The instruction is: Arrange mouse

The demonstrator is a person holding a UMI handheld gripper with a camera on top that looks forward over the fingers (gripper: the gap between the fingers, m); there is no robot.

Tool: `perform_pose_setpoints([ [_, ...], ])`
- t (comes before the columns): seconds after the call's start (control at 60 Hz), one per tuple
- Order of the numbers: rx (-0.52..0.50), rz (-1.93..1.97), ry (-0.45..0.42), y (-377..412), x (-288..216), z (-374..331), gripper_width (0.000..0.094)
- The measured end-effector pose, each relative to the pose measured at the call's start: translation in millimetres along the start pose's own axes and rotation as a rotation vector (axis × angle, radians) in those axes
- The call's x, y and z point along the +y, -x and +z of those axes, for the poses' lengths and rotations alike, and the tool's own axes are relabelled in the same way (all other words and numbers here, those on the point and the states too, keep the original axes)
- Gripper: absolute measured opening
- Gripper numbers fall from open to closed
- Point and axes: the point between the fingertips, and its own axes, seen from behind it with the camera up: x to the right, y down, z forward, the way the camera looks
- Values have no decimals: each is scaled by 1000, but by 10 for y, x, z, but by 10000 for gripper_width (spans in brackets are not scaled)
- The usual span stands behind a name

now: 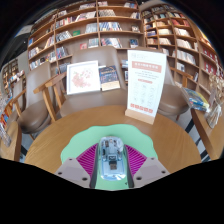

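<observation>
The mouse sits between the two fingers of the gripper, its long axis running along them. It has a clear, see-through shell with pale grey and whitish parts showing inside, a small reddish spot near its front and a touch of green beside that. The magenta pads flank it on both sides and seem to meet its sides, so the fingers look closed on it. Under it lies a mint-green mat, spread on a round wooden counter. Beyond the mouse, at the far rim of the counter, stands an upright white sign with an orange header and rows of text. Past it are wooden chairs, a display book and tall bookshelves.
</observation>
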Motion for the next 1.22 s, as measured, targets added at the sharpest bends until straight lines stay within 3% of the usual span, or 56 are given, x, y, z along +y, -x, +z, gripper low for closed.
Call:
perform_pose_setpoints([
  [0.2,-15,-23,-17,18,69,31,552],
  [0.3,4,-29,-15,-30,84,-73,864],
  [0.533,30,-23,-125,-166,-19,-1211,845],
  [0.817,17,-76,-186,-219,597,-2847,852],
  [1.0,24,-126,-191,-241,1031,-3328,853],
  [1.217,-45,-146,-195,-50,1258,-3593,853],
])
